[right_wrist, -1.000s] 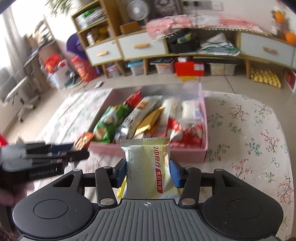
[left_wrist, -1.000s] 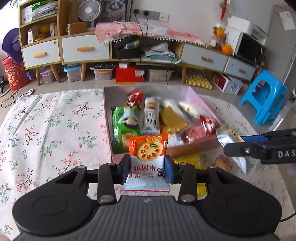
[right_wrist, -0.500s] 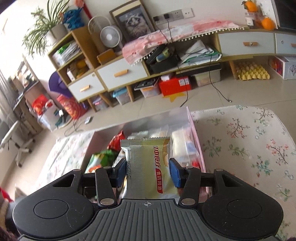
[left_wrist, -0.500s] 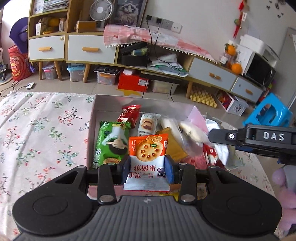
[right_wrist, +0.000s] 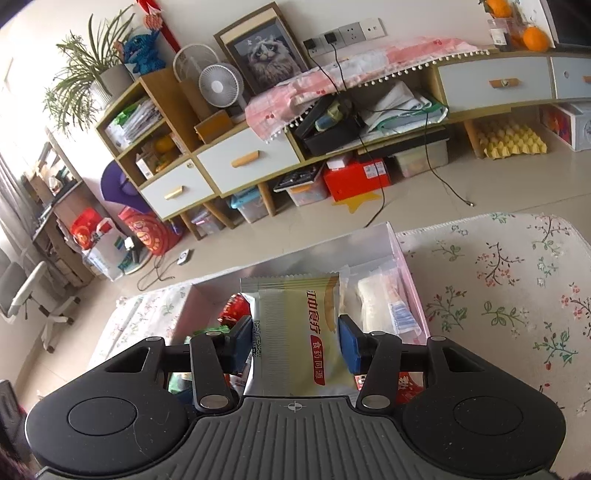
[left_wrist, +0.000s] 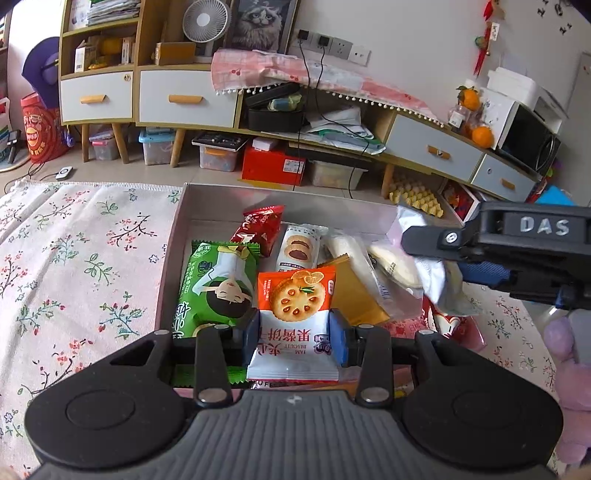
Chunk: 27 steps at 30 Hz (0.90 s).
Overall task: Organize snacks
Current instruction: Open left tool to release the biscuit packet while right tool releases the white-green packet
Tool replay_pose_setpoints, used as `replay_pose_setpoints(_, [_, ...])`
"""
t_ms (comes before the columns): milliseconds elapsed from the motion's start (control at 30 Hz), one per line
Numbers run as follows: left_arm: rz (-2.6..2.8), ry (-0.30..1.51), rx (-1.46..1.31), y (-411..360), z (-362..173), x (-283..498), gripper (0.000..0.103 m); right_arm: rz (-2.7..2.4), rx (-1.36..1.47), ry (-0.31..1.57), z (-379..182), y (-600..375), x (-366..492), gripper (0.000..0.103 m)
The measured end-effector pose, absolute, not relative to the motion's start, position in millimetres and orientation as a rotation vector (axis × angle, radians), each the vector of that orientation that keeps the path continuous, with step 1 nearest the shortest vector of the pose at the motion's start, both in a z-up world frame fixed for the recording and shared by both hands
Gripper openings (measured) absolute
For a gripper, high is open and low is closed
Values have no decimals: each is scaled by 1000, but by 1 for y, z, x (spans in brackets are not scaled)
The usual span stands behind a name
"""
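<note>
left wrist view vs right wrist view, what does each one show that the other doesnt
Only the left wrist view shows the left gripper shut on the orange biscuit packet, the green snack packet lying in the box, and the microwave.
Only the right wrist view shows the potted plant, the office chair and the printed face of the pale green snack packet in the right gripper.
Both show the pink box, the white fan and the cat picture.

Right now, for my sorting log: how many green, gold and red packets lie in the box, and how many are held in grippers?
Green packet: 1
Gold packet: 1
Red packets: 2
Held: 2, jam biscuit packet in left gripper, pale packet in right gripper
Total: 6
</note>
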<state>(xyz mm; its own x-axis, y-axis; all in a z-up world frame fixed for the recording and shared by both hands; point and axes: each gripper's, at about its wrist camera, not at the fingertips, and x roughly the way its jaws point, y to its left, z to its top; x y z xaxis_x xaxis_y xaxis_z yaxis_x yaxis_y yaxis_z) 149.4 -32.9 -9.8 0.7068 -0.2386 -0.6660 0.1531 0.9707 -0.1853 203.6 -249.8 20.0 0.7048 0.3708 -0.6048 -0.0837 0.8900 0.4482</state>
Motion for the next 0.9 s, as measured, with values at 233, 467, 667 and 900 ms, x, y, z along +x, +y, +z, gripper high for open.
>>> replay_pose_setpoints(233, [-227, 751, -114, -34, -8, 149, 41, 247, 382, 767, 16, -244, 202, 51])
replay_pose_setpoints(467, [-234, 732, -102, -39, -4, 146, 64, 253, 384, 776, 18, -247, 200, 63])
replay_pose_setpoints(667, [-259, 758, -103, -41, -4, 143, 72, 258, 370, 775, 25, -251, 193, 68])
replay_pose_setpoints(900, [-278, 762, -68, -45, 3, 133, 84, 263, 347, 775, 37, -257, 181, 71])
